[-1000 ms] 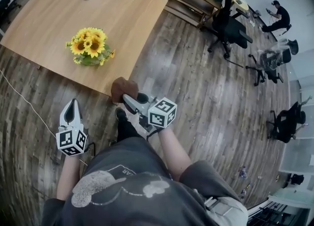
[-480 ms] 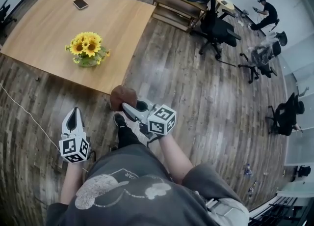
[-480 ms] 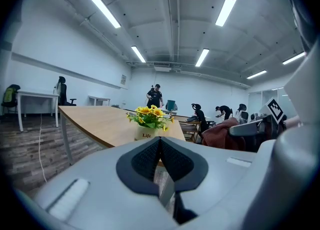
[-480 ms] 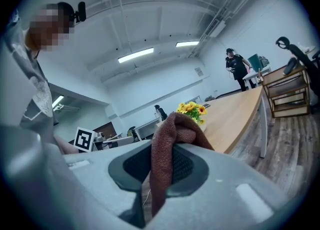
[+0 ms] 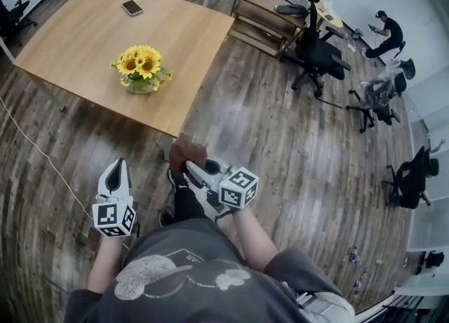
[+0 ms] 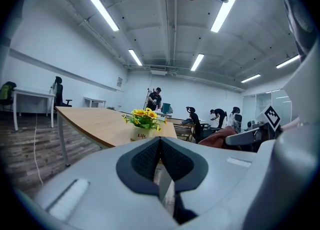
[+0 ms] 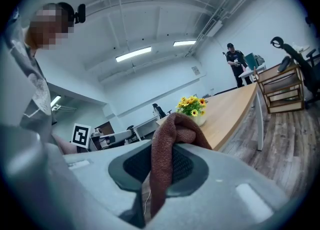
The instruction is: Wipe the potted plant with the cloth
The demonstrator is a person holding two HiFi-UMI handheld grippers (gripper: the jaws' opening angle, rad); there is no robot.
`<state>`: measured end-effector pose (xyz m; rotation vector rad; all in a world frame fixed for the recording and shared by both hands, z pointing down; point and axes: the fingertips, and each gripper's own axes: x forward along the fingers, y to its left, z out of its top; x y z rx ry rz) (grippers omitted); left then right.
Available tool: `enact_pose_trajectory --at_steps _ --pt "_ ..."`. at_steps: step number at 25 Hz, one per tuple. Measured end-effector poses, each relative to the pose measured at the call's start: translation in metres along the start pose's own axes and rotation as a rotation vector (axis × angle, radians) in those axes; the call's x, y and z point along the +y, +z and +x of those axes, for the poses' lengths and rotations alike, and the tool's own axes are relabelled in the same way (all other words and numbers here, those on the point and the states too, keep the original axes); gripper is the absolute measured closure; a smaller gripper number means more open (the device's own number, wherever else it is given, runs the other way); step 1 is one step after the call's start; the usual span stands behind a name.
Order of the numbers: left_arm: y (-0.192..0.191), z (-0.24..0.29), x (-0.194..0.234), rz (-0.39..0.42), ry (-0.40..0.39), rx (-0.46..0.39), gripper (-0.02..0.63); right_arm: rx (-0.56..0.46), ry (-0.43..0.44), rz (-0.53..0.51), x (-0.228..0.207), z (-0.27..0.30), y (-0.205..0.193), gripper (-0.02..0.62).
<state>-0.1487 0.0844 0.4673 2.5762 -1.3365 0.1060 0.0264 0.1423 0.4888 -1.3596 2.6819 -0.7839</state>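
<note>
Over a plank floor, the head view gives us two grippers held side by side in front of one wooden table [image 5: 77,41]. The left gripper [image 5: 116,166] has its jaws pressed together with nothing in them. The right gripper [image 5: 189,167] is clamped on one brown cloth [image 5: 185,152], which bunches just past its tips. Each gripper carries one marker cube. One potted plant [image 5: 143,69] with yellow flowers stands on the table, ahead of both grippers and well apart from them. One phone [image 5: 131,8] lies farther off, beyond the plant. One wooden shelf [image 5: 263,11] stands ahead and to the right of the right gripper, with one black desk chair [image 5: 320,51] beside it.

Along the left gripper [image 6: 160,141] in its own view, the two dark pads meet with no gap and hold nothing. The potted plant [image 6: 145,121] sits straight ahead on the table [image 6: 92,121], and we read "Life" on its white pot. The cloth [image 6: 220,136] shows off to the right.

Along the right gripper [image 7: 161,166] in its own view, the cloth [image 7: 167,139] is pinched between the pads and folds over their tips. The potted plant [image 7: 192,106] stands just beyond on the table [image 7: 235,106]. We count one person [image 7: 235,63] standing far ahead to the right.
</note>
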Motion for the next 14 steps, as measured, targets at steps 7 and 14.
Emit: enact_pose_trajectory --at_steps 7,14 --pt "-0.007 -0.008 0.002 -0.001 -0.01 0.022 0.588 -0.036 -0.088 0.003 -0.009 -0.009 -0.001 0.548" --pt "0.0 -0.012 0.006 -0.007 -0.002 0.026 0.588 -0.049 -0.122 0.042 -0.013 -0.02 0.002 0.548"
